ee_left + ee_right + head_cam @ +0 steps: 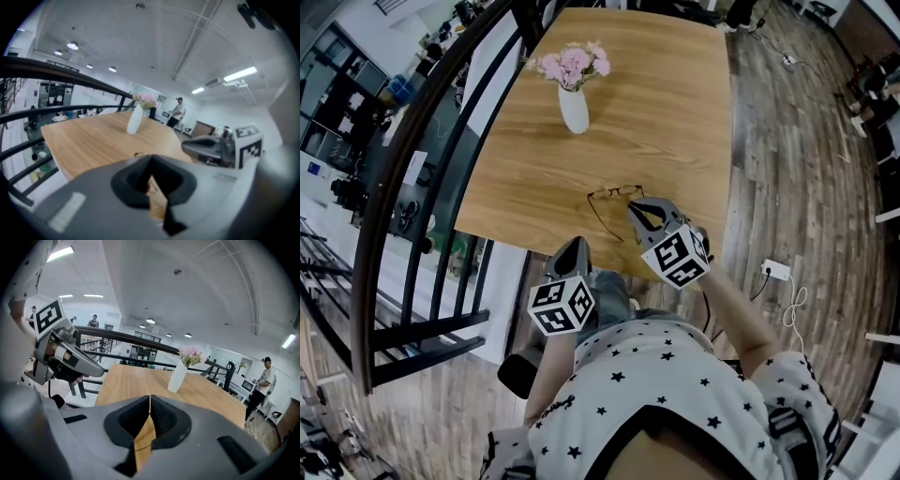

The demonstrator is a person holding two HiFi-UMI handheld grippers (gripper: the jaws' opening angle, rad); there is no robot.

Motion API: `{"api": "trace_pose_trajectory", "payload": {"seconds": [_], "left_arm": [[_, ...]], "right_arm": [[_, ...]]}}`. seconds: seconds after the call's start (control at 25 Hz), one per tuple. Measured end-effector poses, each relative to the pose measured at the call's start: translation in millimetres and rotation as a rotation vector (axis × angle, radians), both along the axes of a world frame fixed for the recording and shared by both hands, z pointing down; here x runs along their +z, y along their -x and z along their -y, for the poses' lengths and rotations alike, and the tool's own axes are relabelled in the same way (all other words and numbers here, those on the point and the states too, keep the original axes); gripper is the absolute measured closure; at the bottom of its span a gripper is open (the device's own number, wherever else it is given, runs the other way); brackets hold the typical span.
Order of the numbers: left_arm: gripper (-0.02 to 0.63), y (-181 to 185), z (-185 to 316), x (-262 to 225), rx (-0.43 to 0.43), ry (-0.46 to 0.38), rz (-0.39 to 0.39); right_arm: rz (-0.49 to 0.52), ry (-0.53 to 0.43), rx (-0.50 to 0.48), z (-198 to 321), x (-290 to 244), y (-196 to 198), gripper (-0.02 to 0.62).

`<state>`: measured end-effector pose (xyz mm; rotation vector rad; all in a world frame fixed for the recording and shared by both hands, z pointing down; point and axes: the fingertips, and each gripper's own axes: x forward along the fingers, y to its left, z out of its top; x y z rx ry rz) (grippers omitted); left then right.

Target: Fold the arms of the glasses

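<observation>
Glasses (614, 193) lie on the wooden table (675, 112) near its front edge, with at least one arm unfolded and pointing toward you. Your right gripper (636, 212) sits just beside the frame, jaws closed and empty. Your left gripper (577, 244) is at the table's front edge, jaws likewise together and empty. A vase (574, 108) stands farther back.

head cam: steep down over table (666, 122) | both gripper cams: low, face vase (177, 376)

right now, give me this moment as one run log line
fold: not started | glasses: on table, arms unfolded | left gripper: shut, empty | right gripper: shut, empty, by glasses
</observation>
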<state>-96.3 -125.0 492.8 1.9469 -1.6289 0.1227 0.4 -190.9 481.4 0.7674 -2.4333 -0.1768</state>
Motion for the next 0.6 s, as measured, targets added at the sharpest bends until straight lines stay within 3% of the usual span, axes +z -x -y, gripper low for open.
{"api": "trace_pose_trajectory", "payload": {"seconds": [0.6], "left_arm": [[0.598,0.1,36.6,19.3,0.076,0.035,-0.013]], "right_arm": [[-0.34,0.057,-0.208,37.4,76.0,29.1,0.574]]}}
